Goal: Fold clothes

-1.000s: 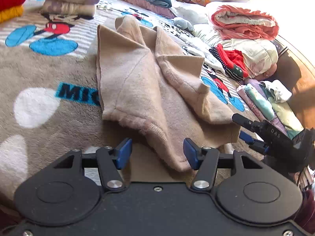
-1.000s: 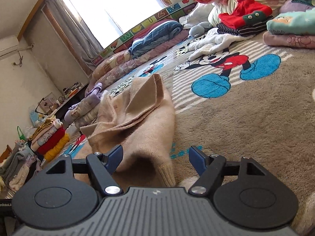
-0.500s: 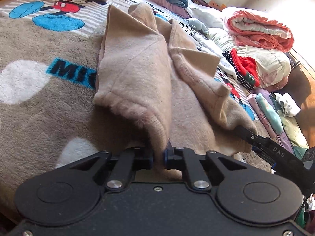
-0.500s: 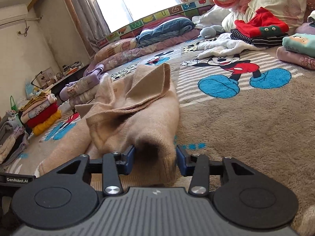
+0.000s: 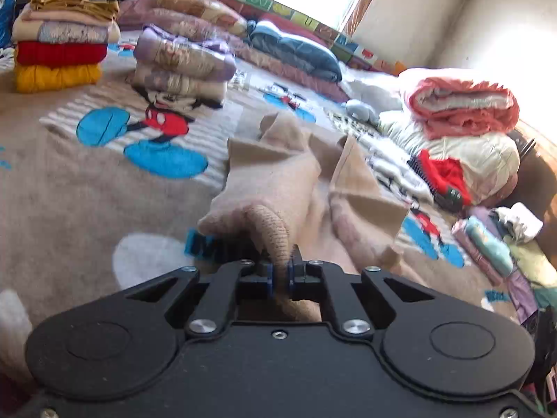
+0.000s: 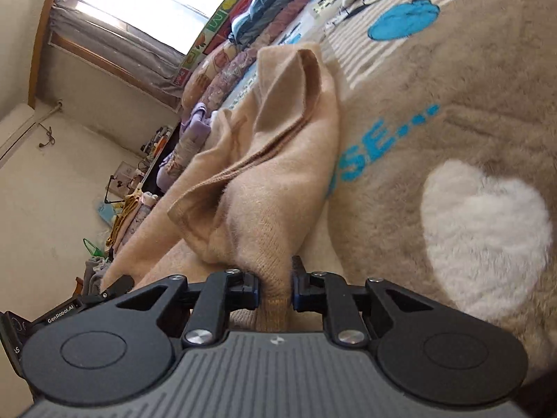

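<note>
Left wrist view has the fuzzy tan knit sweater point(image 5: 278, 188) running straight out ahead of the jaws, its ribbed edge drawn into a narrow bunch and pinched between the blue pads of the left gripper point(image 5: 280, 275), whose jaws stand nearly together on the cloth. Beyond the pinch the sweater rises in crumpled peaks and folds, its far part resting on the beige plush blanket printed with a cartoon mouse point(image 5: 69, 191). Blue lettering on the blanket shows just left of the jaws, partly under the raised fabric.

Right wrist view shows the same sweater point(image 6: 271, 174) from its other side: the right gripper point(image 6: 275, 289) has its jaws narrowed on a thicker ribbed fold, fabric filling the gap between the pads. The garment stretches away ahead and to the left of these jaws, one doubled flap standing up. A white heart shape on the blanket point(image 6: 452, 104) lies to the right of the jaws.

Far ahead and left of the left jaws sits a stack of folded clothes, yellow and red at the bottom point(image 5: 59, 45). Far right lies a loose heap with a rolled coral-pink quilt point(image 5: 459, 104) on top; what is under it is probably bedding, though glare blurs it.
</note>
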Demonstrator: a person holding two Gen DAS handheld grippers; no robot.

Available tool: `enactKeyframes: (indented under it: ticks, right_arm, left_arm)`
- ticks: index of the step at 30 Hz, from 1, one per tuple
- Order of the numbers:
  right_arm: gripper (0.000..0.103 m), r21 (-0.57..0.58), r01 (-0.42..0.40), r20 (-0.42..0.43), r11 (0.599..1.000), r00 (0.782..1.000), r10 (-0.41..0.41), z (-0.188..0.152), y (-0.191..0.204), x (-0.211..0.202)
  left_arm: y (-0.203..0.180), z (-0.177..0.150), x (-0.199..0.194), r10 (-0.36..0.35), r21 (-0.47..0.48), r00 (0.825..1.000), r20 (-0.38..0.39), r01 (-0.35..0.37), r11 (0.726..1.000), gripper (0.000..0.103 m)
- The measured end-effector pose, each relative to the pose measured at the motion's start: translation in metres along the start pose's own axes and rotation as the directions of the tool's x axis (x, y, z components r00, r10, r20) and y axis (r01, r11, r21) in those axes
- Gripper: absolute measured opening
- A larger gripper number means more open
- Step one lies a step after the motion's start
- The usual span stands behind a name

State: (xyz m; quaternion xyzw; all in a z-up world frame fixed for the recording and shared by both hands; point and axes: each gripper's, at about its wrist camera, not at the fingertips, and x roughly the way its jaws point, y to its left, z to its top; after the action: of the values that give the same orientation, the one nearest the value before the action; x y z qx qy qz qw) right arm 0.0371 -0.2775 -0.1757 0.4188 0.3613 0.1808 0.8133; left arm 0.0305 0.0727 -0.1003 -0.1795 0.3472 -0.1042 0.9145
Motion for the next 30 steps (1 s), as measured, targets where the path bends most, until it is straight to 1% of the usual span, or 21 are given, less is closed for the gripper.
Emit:
enactKeyframes:
  ticks: [2, 3, 5, 6, 7, 8, 9, 10, 12, 14, 15, 17, 19, 21, 24, 25, 26, 27, 28, 30]
  right_arm:
    - [0.018, 0.031, 0.027, -0.005, 0.999, 1.0, -0.027, -0.002, -0.007, -0.006]
    - [0.018, 0.044, 0.04, -0.005, 0.998, 0.999, -0.04, -0.003, -0.01, -0.01]
    - [0.018, 0.048, 0.064, 0.007, 0.997, 0.998, -0.065, -0.004, -0.012, -0.02]
    - [0.018, 0.047, 0.069, 0.013, 0.996, 0.997, -0.07, -0.004, -0.014, -0.024]
    - [0.018, 0.047, 0.069, 0.02, 0.997, 0.997, -0.07, -0.005, -0.015, -0.027]
    - [0.018, 0.045, 0.068, 0.027, 0.997, 0.997, -0.069, -0.005, -0.015, -0.029]
    - [0.018, 0.037, 0.069, 0.035, 0.997, 0.997, -0.07, -0.005, -0.014, -0.03]
    - [0.02, 0.024, 0.073, 0.043, 0.997, 0.996, -0.074, -0.006, -0.011, -0.031]
    - [0.023, -0.018, 0.093, 0.061, 0.996, 0.994, -0.092, -0.005, -0.005, -0.034]
    - [0.026, -0.047, 0.098, 0.081, 0.994, 0.992, -0.094, -0.002, -0.001, -0.039]
    - [0.027, -0.065, 0.098, 0.097, 0.993, 0.991, -0.091, -0.001, 0.0, -0.042]
    - [0.028, -0.082, 0.083, 0.125, 0.993, 0.99, -0.072, 0.002, 0.0, -0.048]
    - [0.034, -0.096, 0.068, 0.153, 0.993, 0.987, -0.053, 0.005, 0.002, -0.052]
    - [0.037, -0.106, 0.047, 0.17, 0.993, 0.985, -0.028, 0.012, 0.003, -0.055]
    - [0.045, -0.134, 0.023, 0.194, 0.991, 0.981, 0.004, 0.017, 0.009, -0.06]
    - [0.049, -0.142, 0.012, 0.206, 0.99, 0.978, 0.018, 0.017, 0.011, -0.064]
    - [0.053, -0.147, -0.002, 0.217, 0.989, 0.976, 0.035, 0.018, 0.012, -0.069]
    - [0.06, -0.152, -0.018, 0.23, 0.988, 0.972, 0.053, 0.019, 0.013, -0.074]
    - [0.062, -0.154, -0.035, 0.249, 0.987, 0.966, 0.073, 0.02, 0.012, -0.079]
    - [0.065, -0.136, -0.05, 0.273, 0.989, 0.958, 0.085, 0.023, 0.005, -0.084]
  left_arm:
    - [0.003, -0.015, 0.008, 0.021, 0.011, 0.996, -0.082, -0.02, 1.0, 0.005]
    - [0.005, -0.02, 0.012, 0.018, 0.01, 0.992, -0.125, -0.017, 1.0, 0.005]
    - [0.007, -0.024, 0.015, 0.017, 0.002, 0.983, -0.18, -0.017, 1.0, 0.008]
    - [0.006, -0.023, 0.014, 0.03, 0.005, 0.982, -0.189, -0.029, 1.0, 0.013]
    - [0.004, -0.019, 0.01, 0.048, 0.009, 0.982, -0.182, -0.047, 0.999, 0.026]
    - [0.004, -0.016, 0.004, 0.054, 0.006, 0.986, -0.158, -0.053, 0.999, 0.042]
    - [0.004, -0.012, -0.003, 0.054, 0.0, 0.99, -0.127, -0.054, 0.999, 0.049]
    - [0.005, -0.008, -0.009, 0.054, -0.012, 0.993, -0.102, -0.056, 0.998, 0.054]
    - [0.006, 0.0, -0.022, 0.064, -0.036, 0.996, -0.058, -0.066, 0.997, 0.054]
    - [0.007, 0.007, -0.031, 0.09, -0.042, 0.996, -0.009, -0.091, 0.995, 0.054]
    - [0.009, 0.01, -0.034, 0.09, -0.048, 0.996, 0.01, -0.09, 0.995, 0.054]
    - [0.012, 0.015, -0.037, 0.081, -0.079, 0.996, 0.035, -0.078, 0.994, 0.054]
    - [0.014, 0.021, -0.04, 0.074, -0.1, 0.996, 0.054, -0.068, 0.993, 0.054]
    - [0.014, 0.028, -0.042, 0.082, -0.118, 0.993, 0.08, -0.072, 0.99, 0.054]
    - [0.016, 0.04, -0.046, 0.082, -0.162, 0.99, 0.114, -0.063, 0.985, 0.061]
    - [0.017, 0.044, -0.046, 0.08, -0.169, 0.989, 0.127, -0.058, 0.984, 0.063]
    - [0.017, 0.049, -0.046, 0.081, -0.169, 0.987, 0.136, -0.057, 0.984, 0.063]
    - [0.018, 0.053, -0.045, 0.083, -0.165, 0.987, 0.141, -0.059, 0.984, 0.063]
    - [0.018, 0.058, -0.042, 0.082, -0.159, 0.987, 0.141, -0.059, 0.985, 0.063]
    - [0.021, 0.066, -0.034, 0.07, -0.149, 0.988, 0.138, -0.049, 0.988, 0.063]
